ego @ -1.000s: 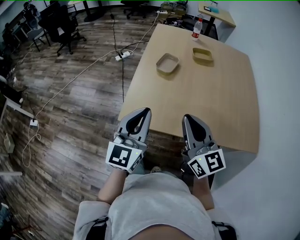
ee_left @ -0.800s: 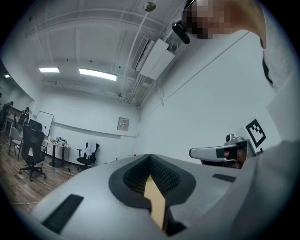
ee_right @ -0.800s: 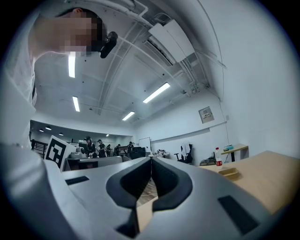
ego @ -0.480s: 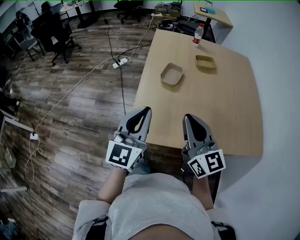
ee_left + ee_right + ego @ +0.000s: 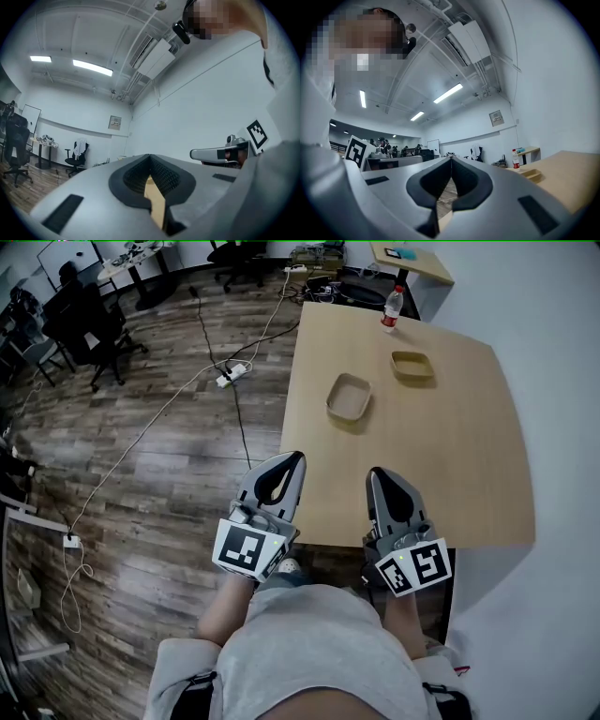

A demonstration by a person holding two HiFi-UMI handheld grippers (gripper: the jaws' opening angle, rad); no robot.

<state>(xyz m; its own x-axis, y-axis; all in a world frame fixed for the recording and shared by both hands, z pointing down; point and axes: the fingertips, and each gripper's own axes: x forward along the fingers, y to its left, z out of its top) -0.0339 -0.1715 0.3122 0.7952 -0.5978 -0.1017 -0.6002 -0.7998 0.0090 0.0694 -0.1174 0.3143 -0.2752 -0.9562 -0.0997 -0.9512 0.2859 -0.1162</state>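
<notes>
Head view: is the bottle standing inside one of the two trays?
No, the bottle stands by the table's far edge, apart from the nearer tray and the farther tray.

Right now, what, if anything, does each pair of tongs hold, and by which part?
Nothing is held. The left tongs and the right tongs are both shut and empty, by the near edge of the table.

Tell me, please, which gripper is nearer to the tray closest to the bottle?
Right. The right gripper is over the near edge of the table, almost straight before the tray; the left gripper is by the near left corner, farther to the side.
</notes>
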